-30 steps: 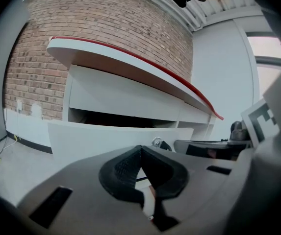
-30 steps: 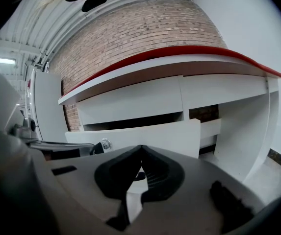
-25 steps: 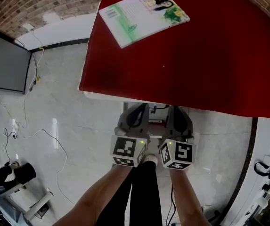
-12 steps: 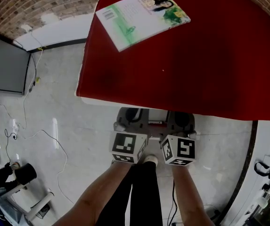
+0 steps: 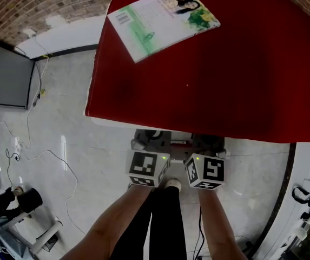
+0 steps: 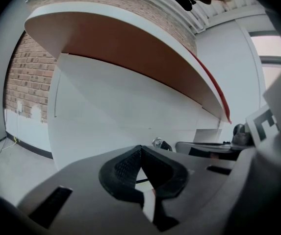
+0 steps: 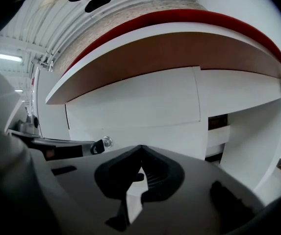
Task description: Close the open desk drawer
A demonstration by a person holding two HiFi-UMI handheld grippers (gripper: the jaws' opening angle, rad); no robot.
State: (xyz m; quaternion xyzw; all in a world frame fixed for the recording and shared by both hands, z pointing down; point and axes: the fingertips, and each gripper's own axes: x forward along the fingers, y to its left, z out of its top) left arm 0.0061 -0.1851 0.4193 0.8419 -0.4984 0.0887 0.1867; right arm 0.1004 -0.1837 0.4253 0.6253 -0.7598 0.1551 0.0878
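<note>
**A:** Start at the tips. How do the jaws stand?

**B:** On the left gripper point(image 6: 140, 150) the jaws are pressed together at the tips, with nothing between them. The right gripper point(image 7: 140, 150) is the same: tips meeting, empty.

**A:** And just beyond them?

**B:** The white drawer front point(image 7: 135, 106) fills both gripper views, close ahead of the tips and tucked beneath the overhang of the desk top. I can't tell whether the tips are touching it. A key point(image 7: 105, 142) sits in its lock at ten o'clock from the right tips. The same key point(image 6: 158, 143) shows at one o'clock from the left tips, so it lies between the two grippers.

**A:** What does the head view show?

**B:** The two marker cubes point(image 5: 147, 169) sit side by side at the six o'clock edge of the red desk top point(image 5: 214, 75). The grippers' noses are hidden under that edge. A book point(image 5: 163, 21) lies up at eleven o'clock. Nothing of the drawer juts out past the edge.

**A:** So how far along is it?

**B:** Nearly done, I'd judge — the drawer looks pushed in under the top. What may be left is a last nudge to seat it flush, if it isn't already. In the right gripper view a dark gap point(image 7: 217, 122) shows at three o'clock, and I can't say what it belongs to.
</note>
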